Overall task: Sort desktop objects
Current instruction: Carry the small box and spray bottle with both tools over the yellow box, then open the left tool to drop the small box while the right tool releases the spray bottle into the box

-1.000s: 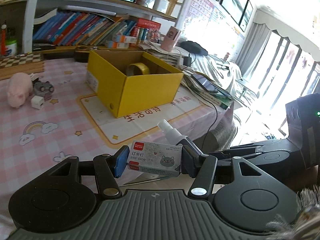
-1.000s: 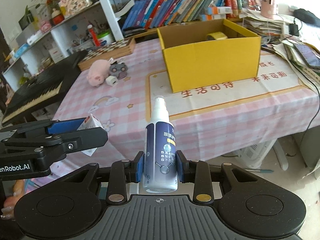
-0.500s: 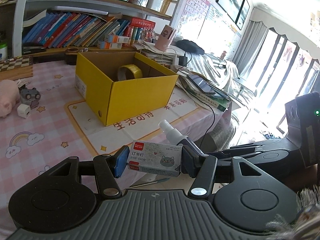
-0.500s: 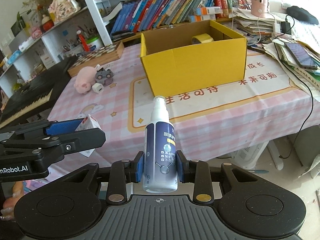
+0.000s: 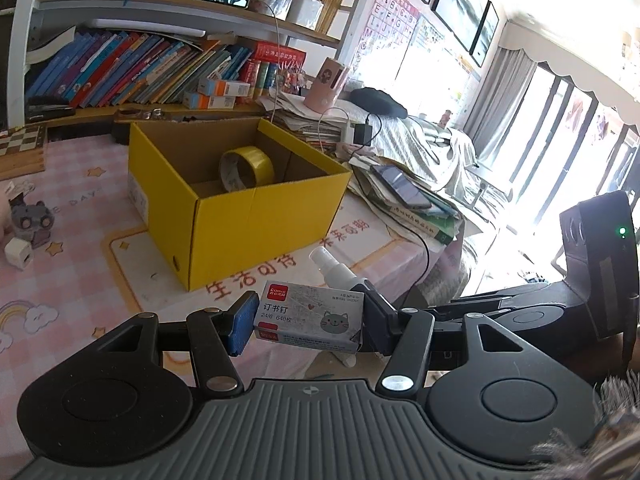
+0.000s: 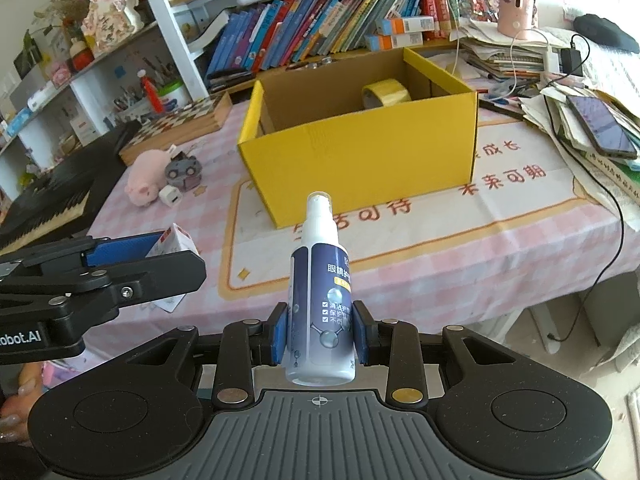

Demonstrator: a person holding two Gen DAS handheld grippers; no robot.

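So right now I've got both hands full. The left gripper (image 5: 308,322) is clamped on a little box of staples (image 5: 310,320), pads squeezing the short ends so it sits crosswise with the label facing my camera, which I reckon keeps it from twisting out. The right gripper (image 6: 320,334) is closed on the lower body of a spray bottle (image 6: 320,300), held upright with the nozzle pointing away from me; gripping it low on the fat part seems the safest bet since the neck is skinny and slick. Both things are up in the air just off the near edge of the table (image 6: 520,248), not over it yet. The target I'm assuming is the yellow box (image 6: 360,160) sitting open-topped toward the back of the pink cloth, with a roll of yellow tape (image 6: 386,94) already inside against its far wall. The pig toy (image 6: 146,182) and the small white cube (image 6: 171,196) by the left edge aren't sorted yet. Next I'd need to clear the box's near wall, so both loads want to go in from above, one at a time so the grippers don't bump.
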